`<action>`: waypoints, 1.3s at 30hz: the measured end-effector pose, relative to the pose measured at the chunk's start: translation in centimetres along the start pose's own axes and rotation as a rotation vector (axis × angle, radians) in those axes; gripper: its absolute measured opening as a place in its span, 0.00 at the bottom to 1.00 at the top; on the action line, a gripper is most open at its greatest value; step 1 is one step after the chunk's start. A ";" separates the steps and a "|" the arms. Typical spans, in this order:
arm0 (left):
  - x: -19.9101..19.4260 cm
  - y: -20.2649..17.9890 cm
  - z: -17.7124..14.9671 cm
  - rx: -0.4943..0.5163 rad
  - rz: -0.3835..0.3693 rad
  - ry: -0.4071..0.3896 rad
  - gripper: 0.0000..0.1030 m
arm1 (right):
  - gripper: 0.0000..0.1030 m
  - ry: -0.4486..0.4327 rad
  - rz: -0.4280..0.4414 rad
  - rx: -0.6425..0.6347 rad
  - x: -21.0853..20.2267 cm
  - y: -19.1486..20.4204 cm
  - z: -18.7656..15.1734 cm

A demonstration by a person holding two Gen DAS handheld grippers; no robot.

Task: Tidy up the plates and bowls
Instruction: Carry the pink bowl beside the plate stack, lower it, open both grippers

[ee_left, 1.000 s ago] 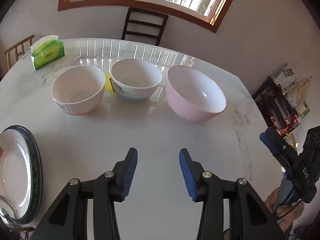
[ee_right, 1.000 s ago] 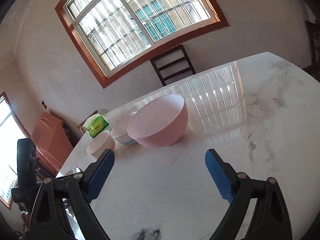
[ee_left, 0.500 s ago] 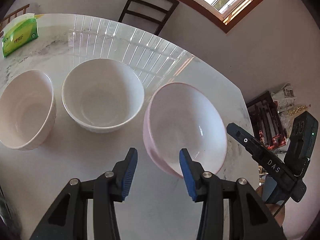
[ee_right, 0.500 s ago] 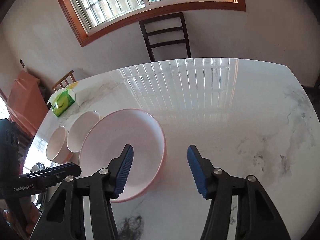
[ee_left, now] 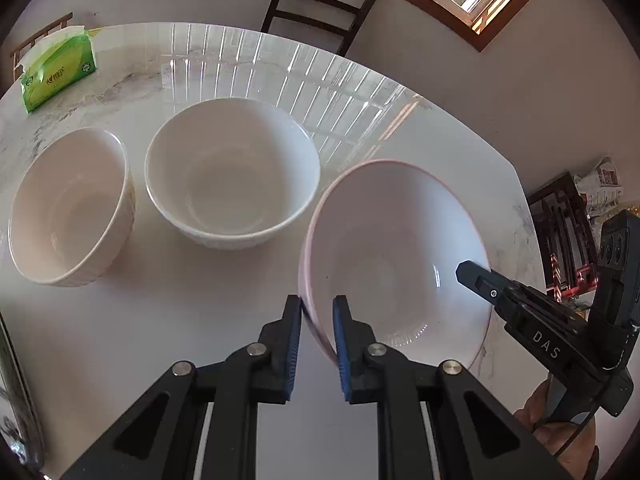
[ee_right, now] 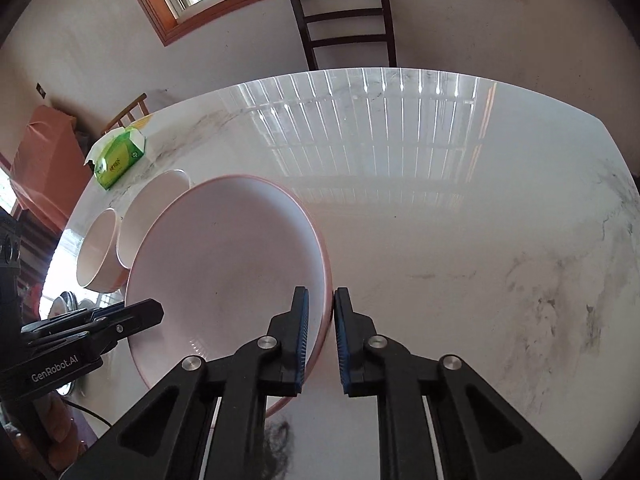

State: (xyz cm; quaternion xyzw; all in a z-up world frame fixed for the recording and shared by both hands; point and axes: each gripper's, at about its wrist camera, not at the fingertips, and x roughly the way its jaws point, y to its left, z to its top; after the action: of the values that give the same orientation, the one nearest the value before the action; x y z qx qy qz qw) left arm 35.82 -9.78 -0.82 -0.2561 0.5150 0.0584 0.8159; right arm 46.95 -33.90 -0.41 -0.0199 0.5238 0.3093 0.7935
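Pink bowl [ee_left: 400, 264], largest of three, sits on the marble worktop [ee_right: 460, 240] at the right end of the row, just beside the middle white bowl [ee_left: 232, 176]; a smaller ribbed bowl [ee_left: 68, 208] stands further left, a green tissue pack [ee_left: 56, 72] beyond. Both tools straddle the pink bowl's rim on opposite sides. Left tool [ee_left: 316, 324]: jaws closing, near rim wall between the blue pads, outer pad touching, inner pad with a slight gap showing. Right tool [ee_right: 320, 320]: jaws drawn in to their narrowest, rim clamped between the pads. Step in hand, as I judge it: two-handed grasp on the big bowl, ahead of a lift. Next move calls for the left grip to seat fully, then an even, level raise with both hands so the bowl does not tip or twist, clearing the white bowl alongside.
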 end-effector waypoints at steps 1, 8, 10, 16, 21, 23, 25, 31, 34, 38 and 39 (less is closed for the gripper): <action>-0.4 0.3 -0.4 0.002 0.002 0.007 0.16 | 0.13 0.006 0.011 0.003 -0.4 0.3 -0.4; -5.4 3.2 -4.7 -0.020 -0.014 0.009 0.16 | 0.13 0.052 0.070 -0.033 -3.3 4.6 -5.0; -7.3 3.9 -6.0 -0.013 0.003 -0.016 0.16 | 0.13 0.066 0.086 -0.041 -3.8 6.0 -6.5; -11.8 6.4 -9.6 -0.016 0.029 -0.055 0.16 | 0.14 0.076 0.131 -0.078 -5.6 10.1 -10.0; -14.0 8.7 -11.9 -0.027 0.038 -0.070 0.16 | 0.14 0.080 0.140 -0.106 -6.1 13.0 -11.8; -14.8 9.2 -12.8 -0.029 0.041 -0.077 0.16 | 0.14 0.083 0.137 -0.122 -6.4 14.0 -12.5; -15.3 9.8 -13.2 -0.032 0.046 -0.085 0.16 | 0.14 0.081 0.138 -0.131 -6.7 14.8 -13.0; -15.7 11.4 -14.1 -0.054 0.039 -0.090 0.16 | 0.15 0.074 0.123 -0.158 -6.9 16.8 -14.2; -15.2 11.9 -14.4 -0.053 0.045 -0.088 0.16 | 0.15 0.083 0.118 -0.163 -6.5 17.2 -14.6; -14.2 12.8 -14.7 -0.051 0.051 -0.080 0.16 | 0.15 0.091 0.108 -0.159 -5.5 17.6 -15.2; -13.9 12.9 -14.7 -0.044 0.055 -0.080 0.16 | 0.15 0.092 0.106 -0.159 -5.3 17.6 -15.3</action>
State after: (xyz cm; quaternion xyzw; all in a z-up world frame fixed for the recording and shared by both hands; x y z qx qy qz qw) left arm 12.81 -3.34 1.70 -0.2571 0.4874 0.1021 0.8282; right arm 24.05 -27.58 2.32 -0.0693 0.5338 0.3900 0.7471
